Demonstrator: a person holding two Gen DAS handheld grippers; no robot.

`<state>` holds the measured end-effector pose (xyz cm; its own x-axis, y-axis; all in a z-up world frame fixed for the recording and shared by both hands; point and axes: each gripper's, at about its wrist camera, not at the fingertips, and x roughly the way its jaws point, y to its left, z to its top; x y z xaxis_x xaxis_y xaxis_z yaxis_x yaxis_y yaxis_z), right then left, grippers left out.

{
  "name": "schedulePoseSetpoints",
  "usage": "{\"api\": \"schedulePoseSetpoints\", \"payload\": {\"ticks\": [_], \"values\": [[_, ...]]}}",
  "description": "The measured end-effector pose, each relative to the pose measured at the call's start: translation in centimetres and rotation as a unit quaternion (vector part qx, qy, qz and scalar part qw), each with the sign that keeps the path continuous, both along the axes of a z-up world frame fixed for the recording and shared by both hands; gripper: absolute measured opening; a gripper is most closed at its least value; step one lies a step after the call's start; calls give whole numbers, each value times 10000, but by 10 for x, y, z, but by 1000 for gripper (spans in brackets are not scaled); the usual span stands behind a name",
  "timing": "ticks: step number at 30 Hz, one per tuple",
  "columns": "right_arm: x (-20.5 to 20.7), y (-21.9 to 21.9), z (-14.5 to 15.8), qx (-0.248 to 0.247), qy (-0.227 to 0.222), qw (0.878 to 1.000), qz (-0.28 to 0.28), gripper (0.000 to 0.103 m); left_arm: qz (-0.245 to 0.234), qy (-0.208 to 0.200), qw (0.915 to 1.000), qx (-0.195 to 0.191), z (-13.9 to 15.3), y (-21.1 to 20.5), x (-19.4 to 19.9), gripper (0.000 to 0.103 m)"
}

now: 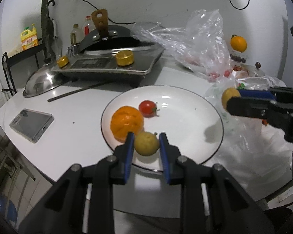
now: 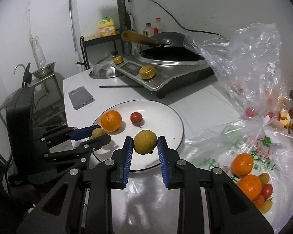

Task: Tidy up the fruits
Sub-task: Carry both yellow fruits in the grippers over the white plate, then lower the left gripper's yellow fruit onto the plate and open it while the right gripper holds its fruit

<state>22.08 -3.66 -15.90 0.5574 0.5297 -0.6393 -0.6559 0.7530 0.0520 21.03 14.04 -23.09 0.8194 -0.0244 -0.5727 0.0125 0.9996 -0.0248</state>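
— What's under your hands, biggest first?

— Your white worktop (image 2: pixel 195 105) carries an induction cooker (image 2: pixel 162 74) at the back and clear plastic bags (image 2: pixel 250 62) to your right. Near you sits the white plate (image 1: pixel 185 120), holding an orange (image 1: pixel 127 122) and, just beside it, a small tomato (image 1: pixel 147 108).

— And your grippers?

— Your left hand-held gripper (image 1: pixel 146 144) has its blue pads either side of a yellow-green fruit (image 1: pixel 146 144) at the plate's near edge; whether they press it or stand just off it, you cannot tell. Your right hand-held gripper (image 2: pixel 144 146) is clenched on a second yellow-green fruit (image 2: pixel 145 142), lifted above the plate's near rim.
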Motion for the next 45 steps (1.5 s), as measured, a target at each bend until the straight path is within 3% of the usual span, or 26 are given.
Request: {"api": "schedulePoseSetpoints", "payload": {"ticks": [27,45], "values": [[2,52,-36,-292,428,9980,372,28,223,-239,9983,-473,-2,37,-21,31],[8,77,-52,-373,696,9959,436,28,265,-285,9976,-581,-2,46,-24,32]]}}
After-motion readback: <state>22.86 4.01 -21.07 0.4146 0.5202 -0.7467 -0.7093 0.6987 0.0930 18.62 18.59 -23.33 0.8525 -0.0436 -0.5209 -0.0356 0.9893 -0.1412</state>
